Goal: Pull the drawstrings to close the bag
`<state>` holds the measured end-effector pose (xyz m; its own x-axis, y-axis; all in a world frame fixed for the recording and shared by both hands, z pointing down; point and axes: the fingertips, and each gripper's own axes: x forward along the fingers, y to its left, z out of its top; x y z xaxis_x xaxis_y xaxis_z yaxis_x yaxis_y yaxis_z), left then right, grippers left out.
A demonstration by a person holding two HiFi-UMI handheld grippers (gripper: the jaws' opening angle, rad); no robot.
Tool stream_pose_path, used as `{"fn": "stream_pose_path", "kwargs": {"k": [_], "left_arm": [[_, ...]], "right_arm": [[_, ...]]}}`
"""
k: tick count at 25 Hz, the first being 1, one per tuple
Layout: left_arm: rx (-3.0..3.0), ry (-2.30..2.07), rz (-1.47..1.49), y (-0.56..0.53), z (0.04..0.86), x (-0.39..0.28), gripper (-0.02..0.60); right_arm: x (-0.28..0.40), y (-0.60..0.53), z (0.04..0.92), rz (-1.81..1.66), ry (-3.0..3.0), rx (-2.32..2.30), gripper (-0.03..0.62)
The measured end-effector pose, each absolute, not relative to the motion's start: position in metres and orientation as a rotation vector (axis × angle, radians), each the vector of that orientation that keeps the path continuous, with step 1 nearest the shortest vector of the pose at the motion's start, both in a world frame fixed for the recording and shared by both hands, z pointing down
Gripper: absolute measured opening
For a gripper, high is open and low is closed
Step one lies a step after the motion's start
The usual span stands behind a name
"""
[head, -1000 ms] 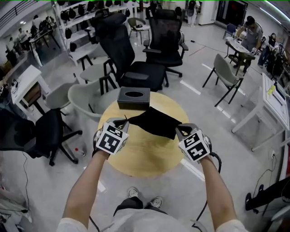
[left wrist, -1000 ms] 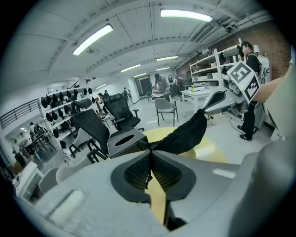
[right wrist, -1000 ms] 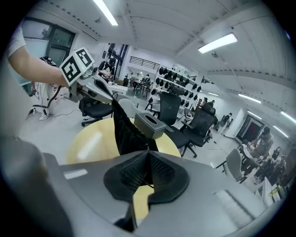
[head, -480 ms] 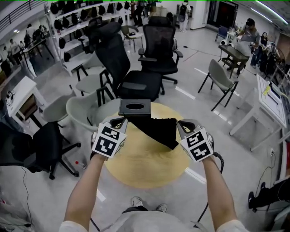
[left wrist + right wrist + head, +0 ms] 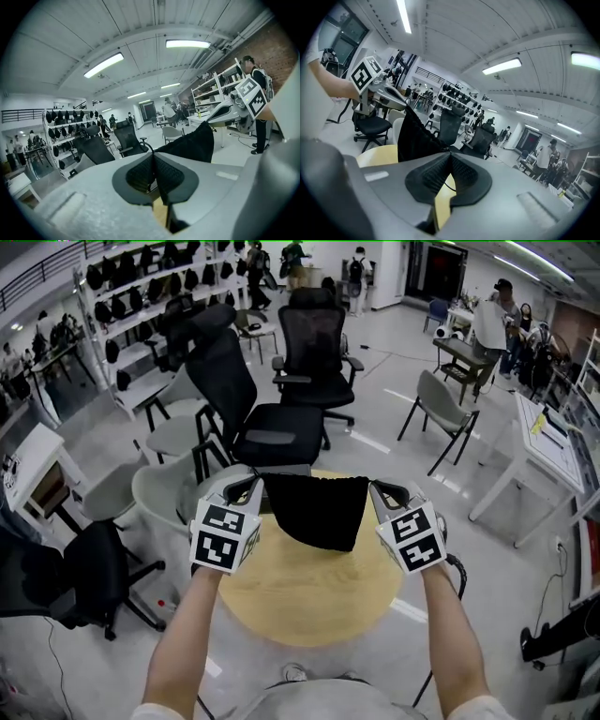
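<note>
Table (image 5: 309, 601): round, wooden, nothing on the part that shows. The bag (image 5: 319, 512) is held up in the air above its far half, clear of the top, strung between the two grippers.

Progress, as judged: the closing is hardly begun. The top edge of the bag is spread across nearly the whole gap between the grippers, so the mouth is not yet cinched. Only slight gathering is seen along the top hem near the right side. The pull apart is left to do.

Bag look: black, soft cloth, hung limp, wide at the top and narrowed to a point at the bottom right.

Left gripper (image 5: 246, 489): jaws are pressed together, with the left drawstring (image 5: 151, 151) pinched between the pads and run off to the bag's corner.

Right gripper (image 5: 385, 491): jaws are likewise fully closed, and the right drawstring (image 5: 444, 183) is clamped there, a thin dark cord seen just under the pads.
</note>
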<state>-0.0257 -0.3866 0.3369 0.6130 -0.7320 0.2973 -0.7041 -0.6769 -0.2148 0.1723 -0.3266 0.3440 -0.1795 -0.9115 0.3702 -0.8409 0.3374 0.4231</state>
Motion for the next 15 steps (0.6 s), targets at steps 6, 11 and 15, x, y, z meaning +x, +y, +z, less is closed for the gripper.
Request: {"fn": "stream_pose_path", "kwargs": {"k": [6, 11, 15], "left_arm": [[-2.741, 1.237, -0.462, -0.391, 0.311, -0.032, 0.012], [-2.718, 1.298, -0.371, -0.397, 0.287, -0.038, 0.012], [-2.669, 1.351, -0.331, -0.397, 0.27, -0.042, 0.012]], "right_arm": [[0.17, -0.333, 0.317, -0.223, -2.031, 1.606, 0.005], [0.163, -0.344, 0.291, -0.282, -2.068, 1.623, 0.005], [0.161, -0.352, 0.27, -0.35, -2.111, 1.626, 0.005]]}}
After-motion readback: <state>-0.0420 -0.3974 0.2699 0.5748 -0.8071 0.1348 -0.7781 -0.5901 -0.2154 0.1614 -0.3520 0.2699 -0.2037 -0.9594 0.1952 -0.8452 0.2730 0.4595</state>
